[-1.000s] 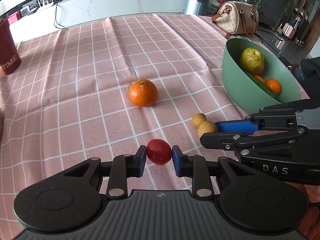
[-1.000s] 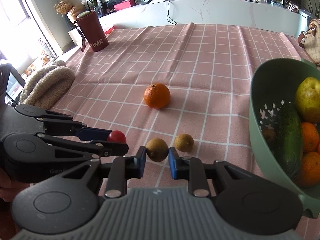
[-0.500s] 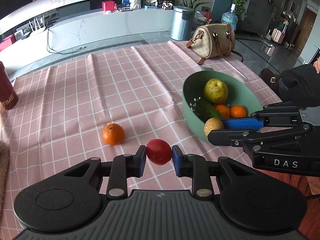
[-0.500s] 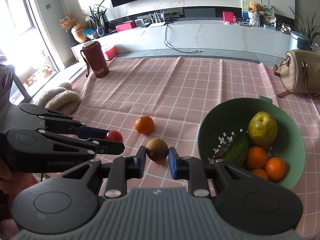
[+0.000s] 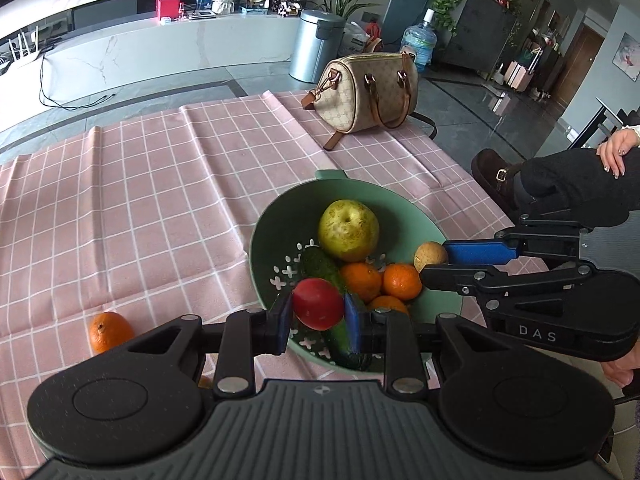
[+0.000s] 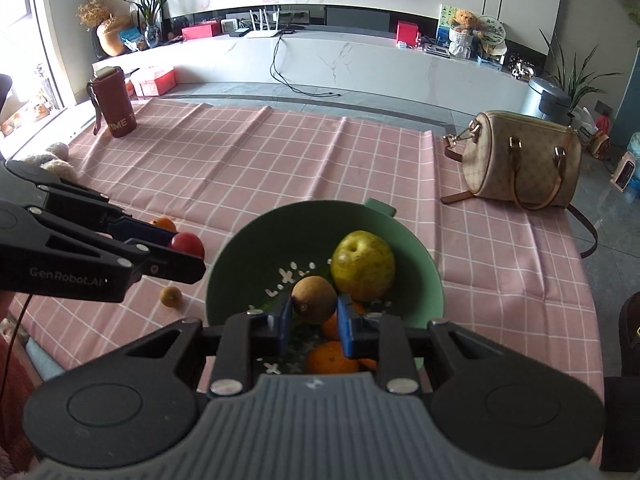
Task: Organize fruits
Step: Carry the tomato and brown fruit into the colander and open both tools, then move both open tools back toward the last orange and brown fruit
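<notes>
Both grippers have risen off the pink checked tablecloth (image 5: 140, 200) since a second ago and now hang over the green bowl (image 5: 264, 240), each carrying its fruit along. The left gripper (image 5: 318, 312) is clamped on a small red fruit (image 5: 318, 304), held above the bowl's near-left rim as its own camera shows it; the right wrist view places that red fruit just outside the bowl's left edge. The right gripper (image 6: 314, 314) is clamped on a small brown fruit (image 6: 314, 299), held over the bowl's interior, in front of the yellow-green pear (image 6: 364, 266). Inside the bowl lie the pear at the far side, a dark green cucumber (image 5: 320, 266) to its left and several oranges (image 5: 401, 281) in front of it. Left of the bowl, on the cloth, a single orange (image 5: 106, 331) sits well apart from it, and another small brown fruit (image 6: 171, 297) rests nearer the bowl's left wall. Beyond the bowl, at the cloth's far right corner, stands a beige handbag (image 6: 524, 160); far to the bowl's left stands a dark red flask (image 6: 114, 104).
</notes>
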Available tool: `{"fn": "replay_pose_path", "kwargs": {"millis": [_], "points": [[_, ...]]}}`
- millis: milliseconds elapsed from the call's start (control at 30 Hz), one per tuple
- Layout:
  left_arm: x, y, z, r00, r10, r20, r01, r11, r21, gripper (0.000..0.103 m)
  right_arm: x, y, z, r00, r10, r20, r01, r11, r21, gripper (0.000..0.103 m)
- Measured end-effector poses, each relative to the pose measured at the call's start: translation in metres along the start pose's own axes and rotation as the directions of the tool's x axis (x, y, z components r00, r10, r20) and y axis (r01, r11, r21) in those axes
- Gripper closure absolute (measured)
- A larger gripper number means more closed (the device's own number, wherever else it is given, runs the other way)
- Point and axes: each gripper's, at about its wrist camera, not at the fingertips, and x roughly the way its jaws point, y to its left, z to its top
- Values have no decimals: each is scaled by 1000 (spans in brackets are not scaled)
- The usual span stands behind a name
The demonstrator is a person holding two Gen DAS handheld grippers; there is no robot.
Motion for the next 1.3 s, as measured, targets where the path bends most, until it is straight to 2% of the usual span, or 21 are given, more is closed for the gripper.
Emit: {"fn": "replay_pose_path", "kwargs": {"millis": [267, 700, 867, 1167, 1233, 1300], "points": [[46, -2, 15, 997, 20, -72, -20, 1000, 7, 72, 41, -27, -7, 996, -8, -92, 7, 1000, -18, 83], [85, 5, 24, 983, 95, -159, -88, 995, 53, 72, 86, -41, -2, 989, 24, -144, -25, 1000, -6, 83], [86, 3, 25, 982, 96, -165, -86, 994, 67, 72, 91, -40, -1, 988, 22, -152, -26, 999, -20, 83], [75, 4, 25, 986, 77, -150, -72, 997, 41, 55, 81, -37, -2, 989, 11, -149, -15, 1000, -24, 80], [67, 1, 26, 987, 81, -136, -75, 996, 50, 54, 75, -34, -1, 990, 8, -140, -12, 1000, -28, 74], [56, 0, 26, 990, 71, -118, -65, 996, 55, 54, 66, -30, 0, 992, 4, -123, -8, 999, -31, 72]]}}
